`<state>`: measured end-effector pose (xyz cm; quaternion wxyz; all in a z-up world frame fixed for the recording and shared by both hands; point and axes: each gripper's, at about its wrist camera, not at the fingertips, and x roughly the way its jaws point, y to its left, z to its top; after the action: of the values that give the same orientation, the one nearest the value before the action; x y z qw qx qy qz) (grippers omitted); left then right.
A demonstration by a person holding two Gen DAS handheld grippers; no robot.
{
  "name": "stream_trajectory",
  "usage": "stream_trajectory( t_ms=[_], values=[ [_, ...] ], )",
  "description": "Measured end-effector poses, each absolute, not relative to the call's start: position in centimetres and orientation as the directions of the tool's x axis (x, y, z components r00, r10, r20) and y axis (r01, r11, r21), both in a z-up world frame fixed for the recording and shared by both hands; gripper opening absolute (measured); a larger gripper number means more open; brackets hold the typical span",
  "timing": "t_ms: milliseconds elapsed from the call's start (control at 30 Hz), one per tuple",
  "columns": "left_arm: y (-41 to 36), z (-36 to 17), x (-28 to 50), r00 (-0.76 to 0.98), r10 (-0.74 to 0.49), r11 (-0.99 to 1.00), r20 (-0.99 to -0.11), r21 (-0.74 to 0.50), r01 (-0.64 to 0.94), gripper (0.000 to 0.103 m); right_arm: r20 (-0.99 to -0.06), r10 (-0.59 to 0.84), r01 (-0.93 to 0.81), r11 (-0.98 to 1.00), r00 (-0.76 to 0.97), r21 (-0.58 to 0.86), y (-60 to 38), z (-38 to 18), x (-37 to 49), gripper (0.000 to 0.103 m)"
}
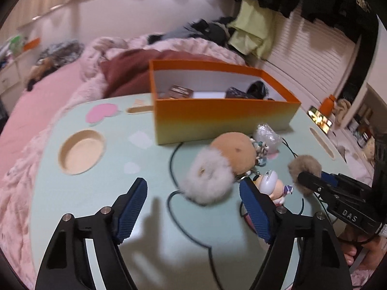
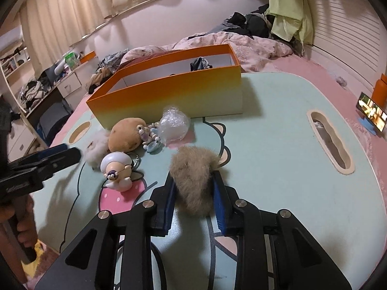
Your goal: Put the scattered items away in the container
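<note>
From my left wrist view, my left gripper (image 1: 193,193) has its jaws apart with nothing between them, hanging over the mint tabletop (image 1: 101,193). Just past the tips sits a grey-white fluffy pompom (image 1: 208,178), touching a tan potato plush (image 1: 234,152) behind it. Right of the right-hand jaw there's a little white-capped figurine (image 1: 271,183), partly hidden by that jaw. Further back a crinkly clear plastic wad (image 1: 267,134) lies just in front of the orange box (image 1: 225,113), which stands at the far side of the tabletop with a few dark bits and a brownish thing already inside. Over on the right my right gripper (image 1: 312,181) comes in, tips buried in a brown fur pompom (image 1: 306,166).

From my right wrist view, the right gripper (image 2: 193,193) has its jaws clamped on that brown fur pompom (image 2: 193,176), fluff bulging out above and below the blue pads. It's at the near middle of the tabletop (image 2: 278,145), well short of the orange box (image 2: 169,91). To the left are the figurine (image 2: 118,171), the potato plush (image 2: 127,134), some pale beads (image 2: 151,140) and the plastic wad (image 2: 174,125), all bunched together just in front of the box. My left gripper (image 2: 70,153) pokes in from the left edge, near the grey-white pompom (image 2: 98,148); can't tell its jaws from here. A phone (image 2: 372,114) is propped at far right on the pink bed.
</note>
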<state>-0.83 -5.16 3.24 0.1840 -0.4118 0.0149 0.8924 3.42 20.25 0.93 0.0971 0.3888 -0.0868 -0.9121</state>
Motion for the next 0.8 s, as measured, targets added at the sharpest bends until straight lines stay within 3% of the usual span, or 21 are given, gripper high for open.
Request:
stream_trajectory(
  t_ms=[67,133,167,200,533,800],
  values=[
    [-4.3,2.8,-1.4,-0.571,0.316,-0.927,-0.758,-0.118,-0.355,0.072,-0.69,-0.249,0.111,-0.965,-0.679,0.239,20.4,0.9,3.4,0.03],
    [-3.5,2.2,-2.0,-0.549,0.315,-0.925,-0.774,-0.121,-0.36,0.058,-0.691,-0.247,0.111,-0.965,-0.68,0.236,20.2,0.9,3.5,0.03],
    [-3.5,1.9,-2.0,-0.544,0.316,-0.925,-0.777,-0.125,-0.358,0.039,-0.69,-0.247,0.111,-0.965,-0.68,0.236,20.2,1.0,3.4,0.03],
    [-3.3,1.7,-2.1,-0.548,0.31,-0.928,-0.777,-0.122,-0.352,0.036,-0.69,-0.248,0.111,-0.965,-0.68,0.238,20.1,1.0,3.4,0.03],
    [-8.0,3.7,3.1,-0.641,0.305,-0.95,-0.705,-0.179,-0.256,0.034,-0.686,-0.256,0.112,-0.962,-0.681,0.248,20.2,1.0,3.4,0.03],
    [-7.2,7.2,2.8,-0.666,0.369,-0.926,-0.648,-0.201,-0.318,0.035,-0.679,-0.278,0.124,-0.956,-0.679,0.267,20.2,1.7,3.2,0.03]
  ],
)
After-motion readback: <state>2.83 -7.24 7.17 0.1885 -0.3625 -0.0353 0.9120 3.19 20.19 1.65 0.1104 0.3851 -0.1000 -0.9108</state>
